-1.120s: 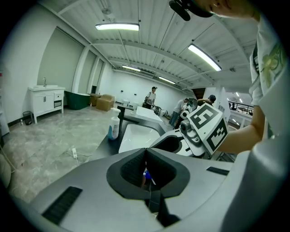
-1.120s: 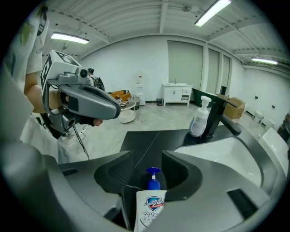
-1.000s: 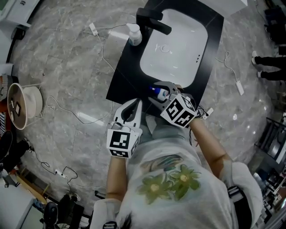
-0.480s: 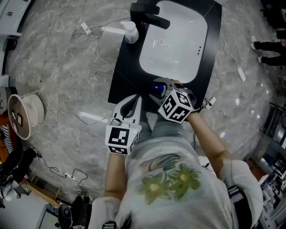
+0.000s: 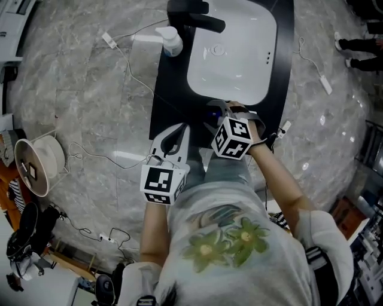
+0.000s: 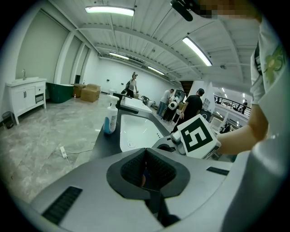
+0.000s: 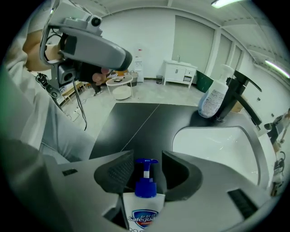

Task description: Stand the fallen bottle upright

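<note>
Grey marbled floor spreads all round, and on it stands a black counter with a white basin sunk into it, a black faucet at the far rim and a white pump dispenser upright just beside the faucet. Now to the near edge of the counter, just in front of the basin, where the right gripper has its jaws clamped on the white bottle, blue pump head poking out along the jaws. Beside it, the left gripper hovers by the counter's near corner, jaws pressed together with nothing between them.
</note>
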`<action>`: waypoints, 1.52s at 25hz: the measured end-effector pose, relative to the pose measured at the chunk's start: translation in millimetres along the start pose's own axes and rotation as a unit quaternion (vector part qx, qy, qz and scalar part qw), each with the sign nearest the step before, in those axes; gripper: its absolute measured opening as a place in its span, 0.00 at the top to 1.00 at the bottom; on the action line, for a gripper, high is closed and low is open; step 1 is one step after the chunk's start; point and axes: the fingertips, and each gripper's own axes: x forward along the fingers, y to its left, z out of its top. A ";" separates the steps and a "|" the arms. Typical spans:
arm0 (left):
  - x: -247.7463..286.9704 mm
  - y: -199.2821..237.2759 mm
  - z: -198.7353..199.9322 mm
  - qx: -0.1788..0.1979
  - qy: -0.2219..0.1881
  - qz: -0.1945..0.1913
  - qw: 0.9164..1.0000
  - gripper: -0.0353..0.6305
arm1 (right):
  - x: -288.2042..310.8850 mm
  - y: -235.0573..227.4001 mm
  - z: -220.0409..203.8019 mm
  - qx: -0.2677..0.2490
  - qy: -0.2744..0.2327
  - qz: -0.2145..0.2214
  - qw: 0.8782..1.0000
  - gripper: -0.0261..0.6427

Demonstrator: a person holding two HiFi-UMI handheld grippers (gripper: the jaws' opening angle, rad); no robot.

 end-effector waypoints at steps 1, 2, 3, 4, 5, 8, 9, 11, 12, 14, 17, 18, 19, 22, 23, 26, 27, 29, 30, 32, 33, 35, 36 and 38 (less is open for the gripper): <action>0.6 1.1 -0.5 0.001 0.001 -0.002 1.000 0.92 | 2.6 0.0 -1.7 -0.005 0.007 -0.002 1.000 0.70; 1.1 2.0 -1.2 0.002 0.001 -0.003 1.000 0.92 | 4.8 -0.2 -3.1 -0.008 0.012 -0.003 1.000 0.70; 1.4 2.7 -2.1 0.002 0.002 -0.004 1.000 0.92 | 6.7 -0.2 -4.0 -0.008 0.016 -0.004 1.000 0.70; 1.5 3.1 -3.3 0.002 0.003 -0.005 1.000 0.92 | 8.3 0.0 -4.6 -0.008 0.018 -0.005 1.000 0.70; 1.3 3.4 -4.7 0.002 0.004 -0.006 1.000 0.92 | 9.7 0.3 -5.3 -0.007 0.019 -0.006 1.000 0.70; -0.7 3.6 -7.6 0.002 0.005 -0.007 1.000 0.92 | 12.5 1.0 -7.2 -0.004 0.023 -0.010 1.000 0.70; -1.6 3.5 -8.0 0.002 0.005 -0.007 1.000 0.92 | 12.6 1.0 -7.4 -0.004 0.023 -0.012 1.000 0.70; -3.4 3.3 -8.7 0.001 0.004 -0.006 1.000 0.92 | 12.0 1.5 -7.1 -0.003 0.022 -0.010 1.000 0.70; -4.2 3.0 -9.0 0.001 0.004 -0.006 1.000 0.92 | 11.4 2.1 -6.8 -0.002 0.021 -0.007 1.000 0.70; -5.2 2.2 -8.9 0.000 0.004 -0.005 1.000 0.92 | 9.8 2.8 -6.1 0.001 0.018 0.002 1.000 0.70; -6.4 0.3 -8.1 0.000 0.002 -0.003 1.000 0.92 | 7.1 2.9 -4.7 0.001 0.011 0.008 1.000 0.70; -6.7 -0.7 -8.3 0.000 0.001 -0.002 1.000 0.92 | 6.1 3.5 -4.4 -0.001 0.008 0.008 1.000 0.70; -6.8 -1.8 -8.6 0.000 0.001 -0.001 1.000 0.92 | 5.1 4.2 -4.2 -0.003 0.006 0.008 1.000 0.70; -6.8 -6.0 -9.3 0.002 0.001 0.002 1.000 0.92 | 0.1 6.5 -3.3 -0.010 -0.004 0.007 1.000 0.70; -6.8 -7.6 -8.9 0.003 0.002 0.003 1.000 0.92 | -2.9 7.1 -2.4 -0.011 -0.008 0.006 1.000 0.70; -7.0 -11.8 -3.7 0.008 0.000 0.008 1.000 0.92 | -14.3 7.1 1.4 -0.013 -0.025 0.004 1.000 0.70; -6.6 -13.6 -1.2 0.008 -0.002 0.009 1.000 0.92 | -18.4 6.9 2.2 -0.013 -0.031 0.003 0.999 0.70; -5.6 -19.3 3.7 0.011 -0.007 0.011 1.000 0.92 | -26.5 7.3 2.7 -0.013 -0.044 0.006 0.999 0.70; -5.3 -23.0 6.1 0.013 -0.009 0.012 1.000 0.92 | -30.8 8.1 2.9 -0.015 -0.049 0.008 0.999 0.70; -5.3 -31.3 11.2 0.016 -0.013 0.014 1.000 0.92 | -39.7 9.7 4.1 -0.021 -0.059 0.011 0.998 0.70; -5.4 -35.4 13.6 0.018 -0.014 0.015 1.000 0.92 | -44.5 10.1 4.8 -0.024 -0.064 0.012 0.998 0.70; -5.2 -43.8 17.8 0.020 -0.017 0.017 1.000 0.92 | -54.8 10.7 5.6 -0.027 -0.075 0.013 0.997 0.70; -5.1 -48.0 19.5 0.021 -0.018 0.019 0.999 0.92 | -60.3 11.0 5.7 -0.028 -0.082 0.014 0.996 0.70; -4.9 -56.0 23.2 0.022 -0.021 0.023 0.999 0.92 | -71.4 11.5 5.1 -0.029 -0.096 0.015 0.995 0.70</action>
